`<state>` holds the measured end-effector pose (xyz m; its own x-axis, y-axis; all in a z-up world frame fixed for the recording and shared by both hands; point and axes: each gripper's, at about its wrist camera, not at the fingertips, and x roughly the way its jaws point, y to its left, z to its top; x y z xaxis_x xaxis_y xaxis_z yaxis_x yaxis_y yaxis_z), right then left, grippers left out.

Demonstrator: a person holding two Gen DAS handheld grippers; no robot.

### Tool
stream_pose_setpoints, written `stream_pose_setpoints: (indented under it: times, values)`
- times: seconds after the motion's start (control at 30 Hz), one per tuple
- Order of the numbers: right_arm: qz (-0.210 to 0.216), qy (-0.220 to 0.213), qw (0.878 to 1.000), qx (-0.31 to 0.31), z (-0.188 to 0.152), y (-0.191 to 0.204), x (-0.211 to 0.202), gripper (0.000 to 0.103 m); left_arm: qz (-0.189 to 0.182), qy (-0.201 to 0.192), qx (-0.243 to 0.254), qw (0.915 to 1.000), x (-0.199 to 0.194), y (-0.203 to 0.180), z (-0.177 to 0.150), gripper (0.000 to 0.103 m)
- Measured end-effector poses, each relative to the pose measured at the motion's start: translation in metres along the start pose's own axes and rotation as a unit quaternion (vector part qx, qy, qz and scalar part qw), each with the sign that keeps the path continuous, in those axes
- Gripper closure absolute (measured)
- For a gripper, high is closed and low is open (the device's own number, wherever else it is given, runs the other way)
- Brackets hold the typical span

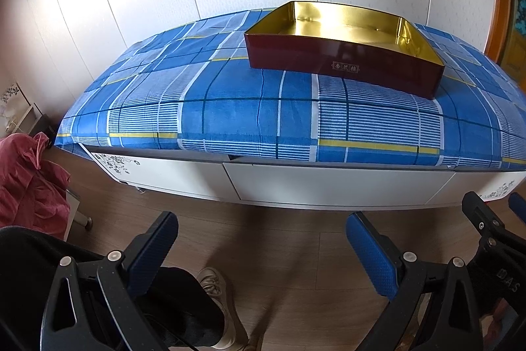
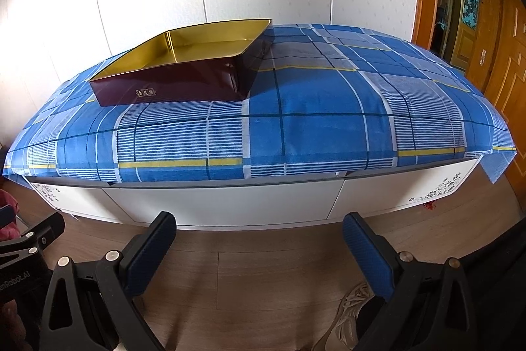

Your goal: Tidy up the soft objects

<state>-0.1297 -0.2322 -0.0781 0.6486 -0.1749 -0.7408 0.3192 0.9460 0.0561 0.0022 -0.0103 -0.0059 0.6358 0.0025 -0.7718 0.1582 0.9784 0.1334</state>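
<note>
A dark red tin box [image 1: 342, 61] with a shiny gold inside sits empty on a blue plaid cloth [image 1: 230, 107] that covers a low white cabinet. The right wrist view has the same box [image 2: 177, 84] at the left of the cloth [image 2: 312, 120]. My left gripper [image 1: 262, 239] hangs open over the wooden floor, short of the cabinet front, with nothing between its blue-padded fingers. My right gripper [image 2: 259, 239] is also open and empty, at the same distance from the cabinet. No soft object lies on the cloth.
A crumpled pink-red fabric [image 1: 29, 183] lies at the far left beside the cabinet. White drawer fronts [image 1: 328, 186] face me. A person's shoe [image 1: 217, 288] stands on the wooden floor. An orange wooden door [image 2: 493, 48] is at the right.
</note>
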Motion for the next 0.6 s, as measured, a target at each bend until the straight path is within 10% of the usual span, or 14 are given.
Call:
stream_pose_setpoints:
  times: [0.6]
  values:
    - [0.001,-0.001,1.000,0.000,-0.0001,-0.0002,-0.0002,0.000,-0.001,0.002,-0.001,1.0000,0.0024,-0.0013,-0.0006,0.000]
